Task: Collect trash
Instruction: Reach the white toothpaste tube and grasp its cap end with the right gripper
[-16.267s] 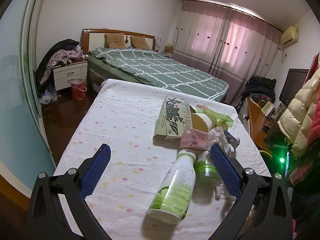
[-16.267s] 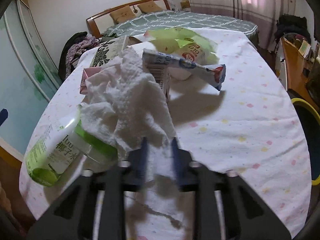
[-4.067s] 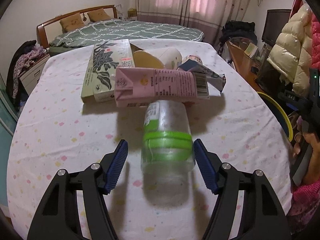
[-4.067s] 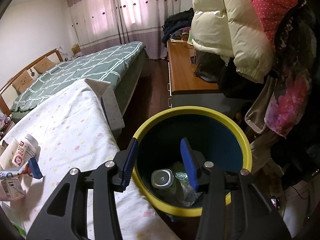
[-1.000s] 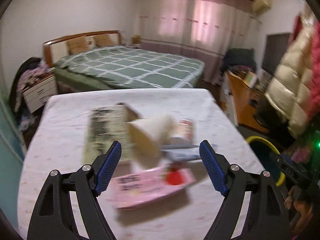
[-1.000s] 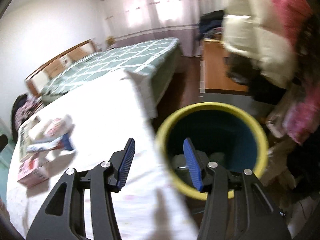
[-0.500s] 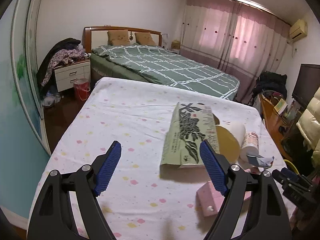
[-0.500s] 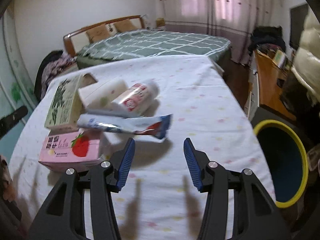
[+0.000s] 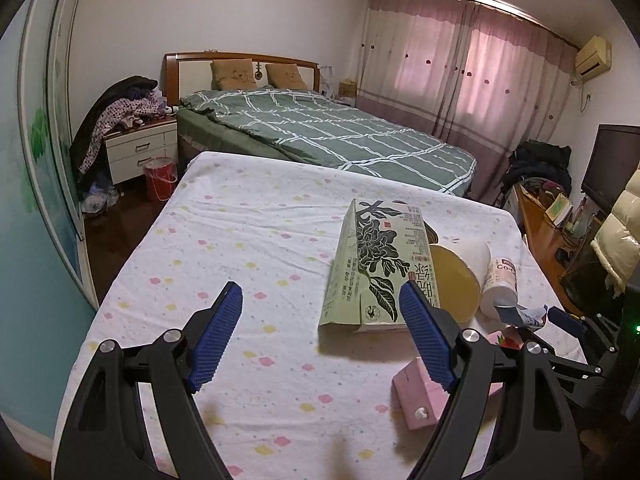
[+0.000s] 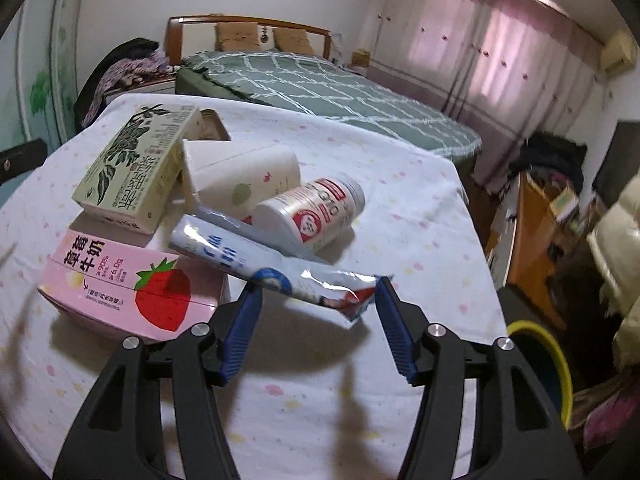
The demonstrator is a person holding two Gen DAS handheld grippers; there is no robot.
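The right gripper (image 10: 316, 312) is opening its jaws around the crumpled end of a blue-and-white wrapper (image 10: 276, 272), which lies across a pink strawberry-milk carton (image 10: 128, 284) on the spotted tablecloth (image 10: 400, 232); the pads are not pressing it. The left gripper (image 9: 320, 316) hovers open and empty over bare cloth, the green box (image 9: 380, 268) just beyond its right finger.
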